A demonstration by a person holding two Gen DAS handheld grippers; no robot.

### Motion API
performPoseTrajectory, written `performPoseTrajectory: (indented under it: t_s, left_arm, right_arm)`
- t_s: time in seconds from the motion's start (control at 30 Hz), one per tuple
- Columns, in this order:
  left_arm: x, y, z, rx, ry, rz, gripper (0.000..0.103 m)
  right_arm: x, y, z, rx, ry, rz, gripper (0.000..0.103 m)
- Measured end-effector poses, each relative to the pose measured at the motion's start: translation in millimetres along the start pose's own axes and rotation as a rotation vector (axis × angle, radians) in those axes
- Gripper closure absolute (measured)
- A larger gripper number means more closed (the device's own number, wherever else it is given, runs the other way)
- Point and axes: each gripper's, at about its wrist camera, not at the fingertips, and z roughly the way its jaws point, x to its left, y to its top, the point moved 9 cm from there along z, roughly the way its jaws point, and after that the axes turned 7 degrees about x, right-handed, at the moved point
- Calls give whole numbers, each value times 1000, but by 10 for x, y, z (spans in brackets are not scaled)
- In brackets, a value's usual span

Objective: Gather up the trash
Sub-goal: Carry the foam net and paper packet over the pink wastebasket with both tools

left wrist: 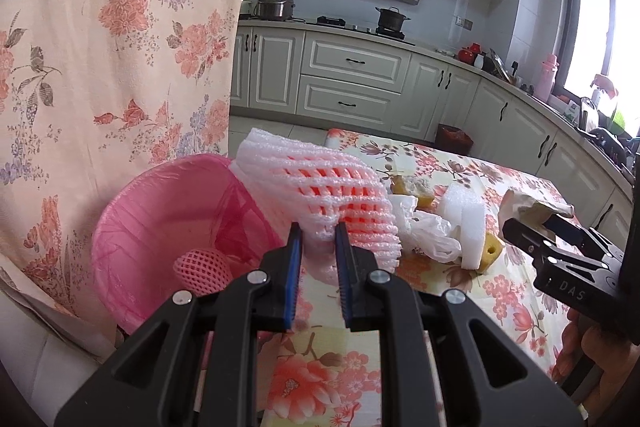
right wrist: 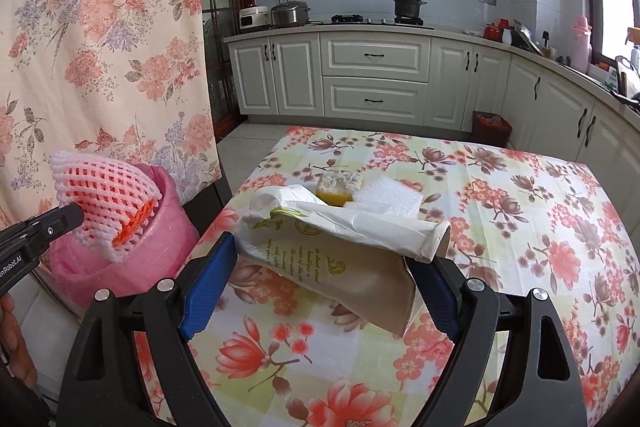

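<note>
Left gripper (left wrist: 318,229) is pinched nearly closed on the lower edge of a white-and-pink foam mesh fruit sleeve (left wrist: 320,191), holding it up just beside and partly over the rim of a pink plastic-lined waste bin (left wrist: 168,227). A second, smaller pink foam net (left wrist: 202,273) already lies inside that bin. Right gripper (right wrist: 326,255) has its jaws wide, blue pads pressing both sides of a crumpled beige-and-white paper bag with green print (right wrist: 344,247), which is lifted clear of the floral-print tablecloth (right wrist: 520,227). In the left wrist view the right gripper appears at the right edge, gripping the same bag (left wrist: 532,205). Farther along the table, still on the cloth: a crumpled thin white plastic bag (left wrist: 424,231), a white foam block (left wrist: 466,223), a yellow sponge piece with a hole (left wrist: 493,251), and a chunk of yellow cake or bread with a pale top (right wrist: 340,187). A floral curtain (left wrist: 120,27) hangs behind the bin. Beyond the table, a dark basket (right wrist: 491,127) sits on the floor by white kitchen cabinets (right wrist: 374,79), with a pot (right wrist: 407,5) on the hob.
</note>
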Motion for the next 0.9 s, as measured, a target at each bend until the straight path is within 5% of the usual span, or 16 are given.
performPoseTrajectory:
  t_s: [0.37,0.9]
  left_arm:
    - [456,63,-144,-32,62,-54,87]
    - [1127,91,-280,-61,130,-142,87]
  right_arm:
    - [333,196,-53,-27,32,-46,23]
    - [1314,498,34,-34,136,-174,23]
